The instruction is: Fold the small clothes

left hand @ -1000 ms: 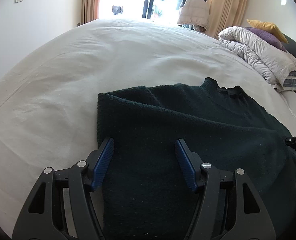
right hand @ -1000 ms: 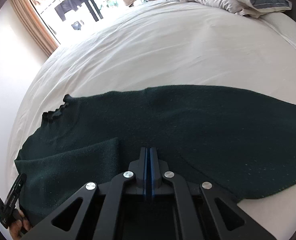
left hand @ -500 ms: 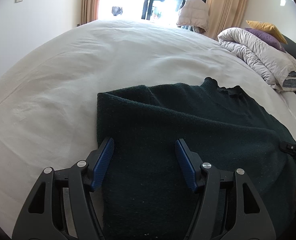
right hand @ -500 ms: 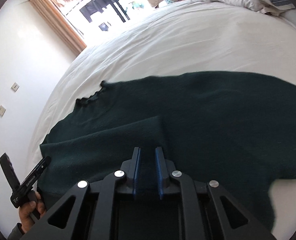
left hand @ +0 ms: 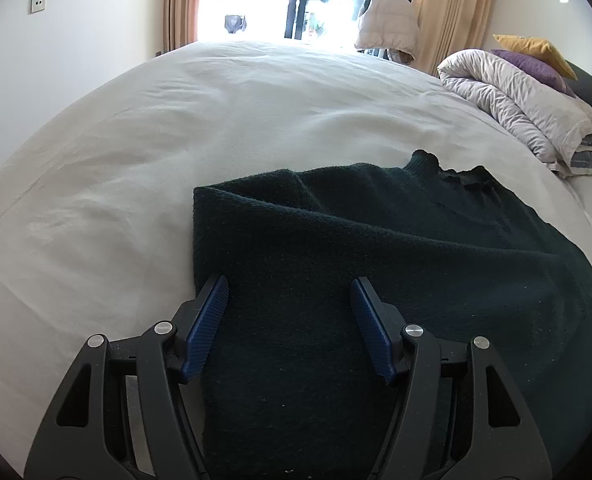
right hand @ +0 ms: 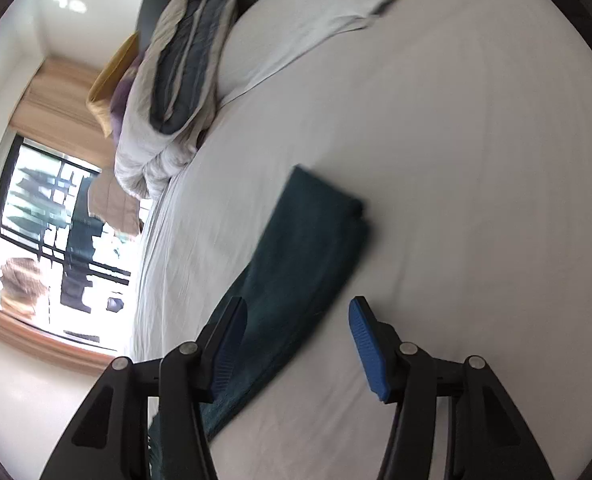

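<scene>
The dark green sweater (left hand: pixel 376 280) lies lengthwise toward upper right, directly under the spread left gripper (left hand: pixel 289 300); the right gripper (right hand: pixel 296 320), also spread, hangs over its sleeve (right hand: pixel 304 240).

The sweater (left hand: pixel 376 264) is fuzzy matt dark-green knit, lying on the smooth, faintly creased white cotton bedsheet (left hand: pixel 175 140).

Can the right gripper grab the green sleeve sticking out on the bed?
Probably yes. The right gripper is open, and the dark green sleeve lies flat on the white bed sheet just ahead of its fingers, with nothing lying on it. The view is blurry, so the exact gap is unclear.
</scene>
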A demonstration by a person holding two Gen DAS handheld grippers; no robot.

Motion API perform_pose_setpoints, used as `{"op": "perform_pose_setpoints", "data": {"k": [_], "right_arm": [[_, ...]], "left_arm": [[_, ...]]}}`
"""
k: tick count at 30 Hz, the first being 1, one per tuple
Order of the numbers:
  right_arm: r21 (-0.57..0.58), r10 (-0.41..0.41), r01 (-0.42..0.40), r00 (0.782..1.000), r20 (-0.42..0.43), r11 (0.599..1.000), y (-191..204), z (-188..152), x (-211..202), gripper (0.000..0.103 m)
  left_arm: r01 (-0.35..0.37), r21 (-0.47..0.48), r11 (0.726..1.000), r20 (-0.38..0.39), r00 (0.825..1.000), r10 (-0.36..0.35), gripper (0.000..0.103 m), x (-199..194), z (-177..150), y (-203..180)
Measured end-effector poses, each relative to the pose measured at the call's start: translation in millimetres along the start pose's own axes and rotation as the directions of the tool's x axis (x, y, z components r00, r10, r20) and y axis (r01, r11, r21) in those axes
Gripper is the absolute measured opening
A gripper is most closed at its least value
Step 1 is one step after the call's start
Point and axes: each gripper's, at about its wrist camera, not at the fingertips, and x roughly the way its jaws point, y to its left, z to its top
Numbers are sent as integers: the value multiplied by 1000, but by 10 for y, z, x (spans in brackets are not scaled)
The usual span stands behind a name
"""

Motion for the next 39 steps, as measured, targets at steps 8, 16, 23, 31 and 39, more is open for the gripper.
{"op": "perform_pose_setpoints", "data": {"k": [8,16,23,31,39], "right_arm": [[-5,40,-40,999,-12,999,212,74,330,54],[-15,63,-64,997,-44,998,346,123,605,32],[-189,1,-3,1000,-8,982,750,-135,452,11],[-515,73,-94,995,-61,852,1937,-1088,265,10],[-779,84,-240,968,-235,580,2898,-2862,280,10]], "left_arm": [[-14,11,1000,-2,1000,14,63,9,0,-16],[-15,12,1000,-1,1000,15,63,11,-1,-15],[-11,10,1000,2,1000,11,63,18,-2,-3],[3,-2,1000,7,1000,-3,63,10,-2,17],[26,-24,999,17,1000,-26,63,0,-6,49]]}}
